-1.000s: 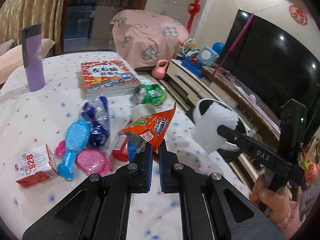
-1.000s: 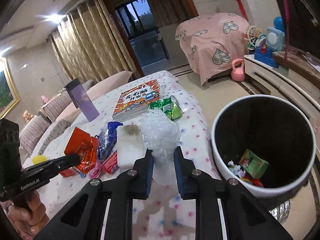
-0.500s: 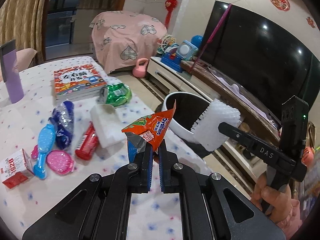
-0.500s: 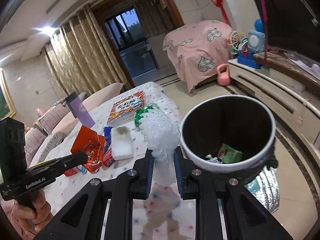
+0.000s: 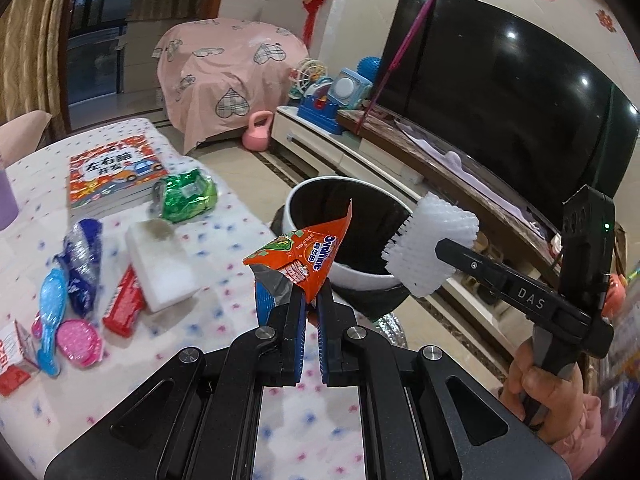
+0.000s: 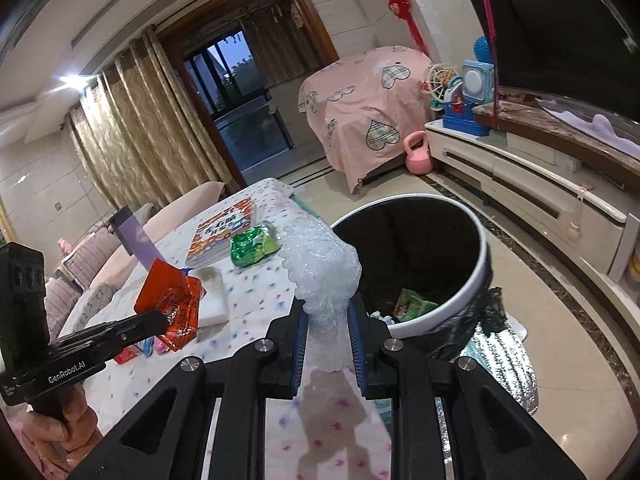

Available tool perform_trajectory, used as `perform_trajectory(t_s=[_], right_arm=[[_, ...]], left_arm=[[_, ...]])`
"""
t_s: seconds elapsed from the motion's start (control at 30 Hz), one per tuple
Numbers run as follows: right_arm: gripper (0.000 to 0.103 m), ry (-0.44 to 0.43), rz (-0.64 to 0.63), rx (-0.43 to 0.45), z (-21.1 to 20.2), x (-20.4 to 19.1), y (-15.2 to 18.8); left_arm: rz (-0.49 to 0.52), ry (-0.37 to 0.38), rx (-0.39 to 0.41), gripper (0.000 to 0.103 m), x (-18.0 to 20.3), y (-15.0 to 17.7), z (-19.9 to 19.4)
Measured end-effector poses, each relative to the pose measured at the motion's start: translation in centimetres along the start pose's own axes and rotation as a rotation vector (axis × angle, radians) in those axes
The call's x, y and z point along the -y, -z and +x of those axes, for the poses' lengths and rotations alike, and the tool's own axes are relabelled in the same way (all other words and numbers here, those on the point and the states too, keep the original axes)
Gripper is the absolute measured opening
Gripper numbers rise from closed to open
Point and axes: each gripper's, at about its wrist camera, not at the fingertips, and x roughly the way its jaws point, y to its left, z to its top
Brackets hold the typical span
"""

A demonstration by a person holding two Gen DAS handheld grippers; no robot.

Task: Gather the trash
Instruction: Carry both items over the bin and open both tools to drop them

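My left gripper is shut on an orange snack wrapper, held above the table edge just short of the white trash bin. My right gripper is shut on a white foam fruit net, held beside the bin, which has some wrappers at its bottom. In the left wrist view the right gripper carries the net over the bin's rim. The right wrist view shows the left gripper with the wrapper over the table.
On the dotted tablecloth lie a green crushed packet, a white sponge block, a red bar wrapper, a blue bag, a blue brush, a pink disc, a small carton and a book. A TV stand lies beyond the bin.
Both grippers have carried their loads sideways from over the table toward the bin, which now fills more of both views. Neither grip has altered.
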Motion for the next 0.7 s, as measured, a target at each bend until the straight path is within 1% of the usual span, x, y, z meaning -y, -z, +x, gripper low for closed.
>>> perform_trajectory(t_s=[0.23, 0.5, 0.6, 0.7], right_arm=[[0.02, 0.027, 0.01, 0.013, -0.4, 1.5, -0.7], [0.02, 0.055, 0.013, 0.008, -0.1, 3.1, -1.8], [0.02, 0.063, 0.011, 0.003, 0.4, 3.6, -2.4], [0.02, 0.073, 0.008, -0.001, 0.8, 3.9, -2.9]], left_arm=[[0.037, 0.014, -0.01, 0.004, 1.6, -1.4, 2.1], [0.056, 0.036, -0.026, 0.004, 2.9, -3.3, 4.6], [0.044, 0.058, -0.043, 0.004, 3.3, -3.9, 5.5], [0.041, 0.061, -0.057, 0.004, 3.6, -4.7, 6.8]])
